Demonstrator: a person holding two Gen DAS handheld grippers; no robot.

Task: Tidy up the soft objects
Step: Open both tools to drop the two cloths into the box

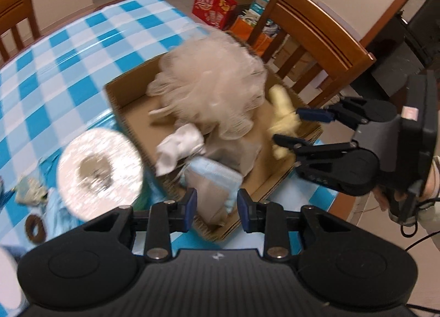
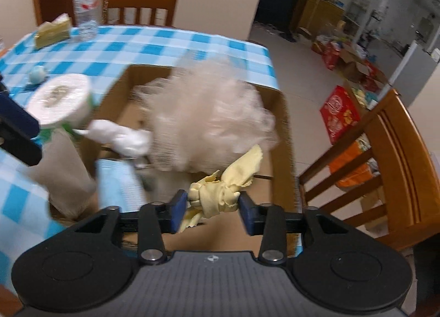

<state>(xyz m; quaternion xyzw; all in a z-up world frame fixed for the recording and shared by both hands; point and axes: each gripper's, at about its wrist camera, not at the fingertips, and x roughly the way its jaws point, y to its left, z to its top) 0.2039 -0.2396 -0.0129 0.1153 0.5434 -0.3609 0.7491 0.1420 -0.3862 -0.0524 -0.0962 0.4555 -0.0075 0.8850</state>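
Note:
An open cardboard box point(image 1: 129, 108) point(image 2: 283, 130) sits on the blue checked table. In it lie a pale mesh bath pouf point(image 1: 211, 86) point(image 2: 209, 119), a white sock point(image 1: 178, 149) point(image 2: 123, 135), a blue face-mask pack point(image 1: 217, 177) point(image 2: 118, 182) and a beige cloth point(image 1: 214, 204). My right gripper point(image 2: 211, 207) point(image 1: 288, 127) is over the box's right side, its pads against a knotted yellow cloth point(image 2: 217, 196) point(image 1: 283, 116). My left gripper point(image 1: 217, 204) is open and empty above the box's near edge.
A toilet paper roll point(image 1: 99, 171) point(image 2: 60, 100) stands left of the box. A brown hair tie point(image 1: 35, 229) and small items lie on the table point(image 1: 68, 69). A water bottle point(image 2: 85, 6) and tissue pack point(image 2: 52, 31) stand far back. Wooden chairs point(image 1: 310, 39) flank the table.

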